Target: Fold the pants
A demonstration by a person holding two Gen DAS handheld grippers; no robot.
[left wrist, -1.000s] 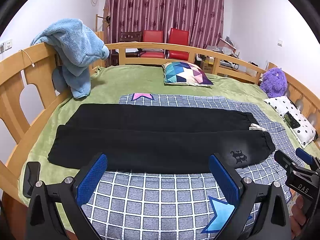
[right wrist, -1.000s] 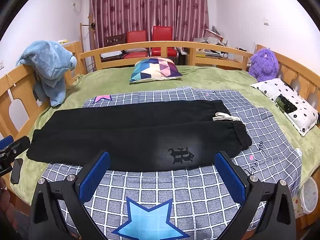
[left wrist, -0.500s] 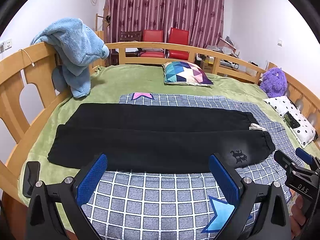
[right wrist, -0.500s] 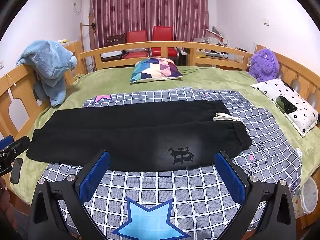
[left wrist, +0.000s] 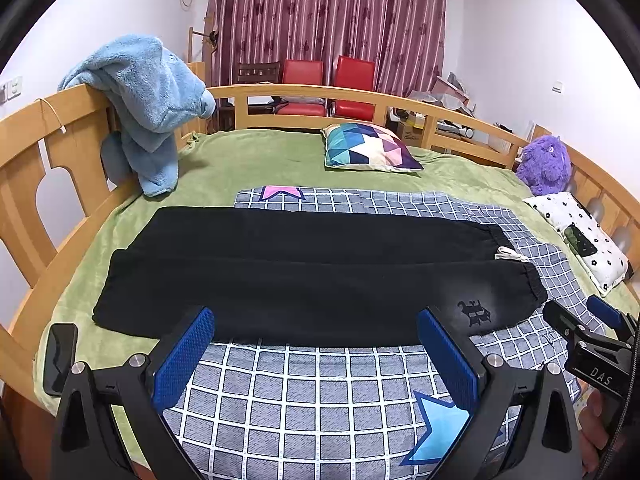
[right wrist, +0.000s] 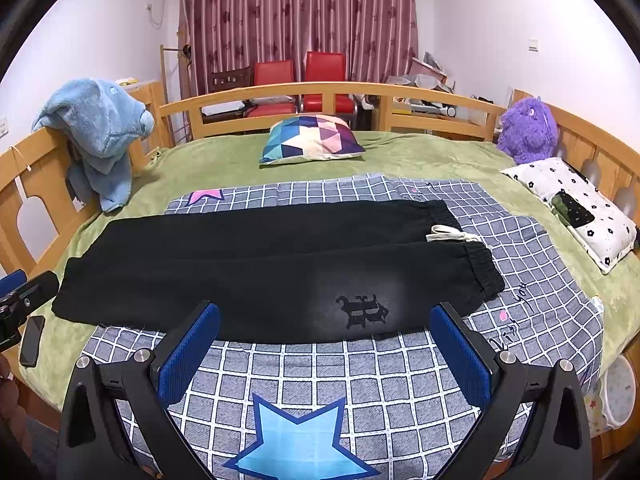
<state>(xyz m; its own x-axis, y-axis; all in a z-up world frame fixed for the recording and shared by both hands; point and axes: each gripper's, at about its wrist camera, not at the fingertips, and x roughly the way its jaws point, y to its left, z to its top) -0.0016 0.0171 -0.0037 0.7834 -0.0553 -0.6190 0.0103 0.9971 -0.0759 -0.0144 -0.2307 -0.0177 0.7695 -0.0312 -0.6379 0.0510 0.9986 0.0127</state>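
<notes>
Both grippers, left (left wrist: 316, 354) and right (right wrist: 326, 350), are hanging spread wide and empty before the pants (right wrist: 256, 272), which are lying flat, apparently halved lengthwise, across the checked blanket (right wrist: 360, 376), so we are risking pinching only the top layer.

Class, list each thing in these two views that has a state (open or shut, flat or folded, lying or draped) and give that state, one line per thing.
left gripper: open, empty
right gripper: open, empty
black pants: laid flat, legs side by side, not yet folded
drawstring: loose at the waistband
curtains: drawn shut
blue plush blanket: draped over the bed rail
phone: lying flat, screen dark
</notes>
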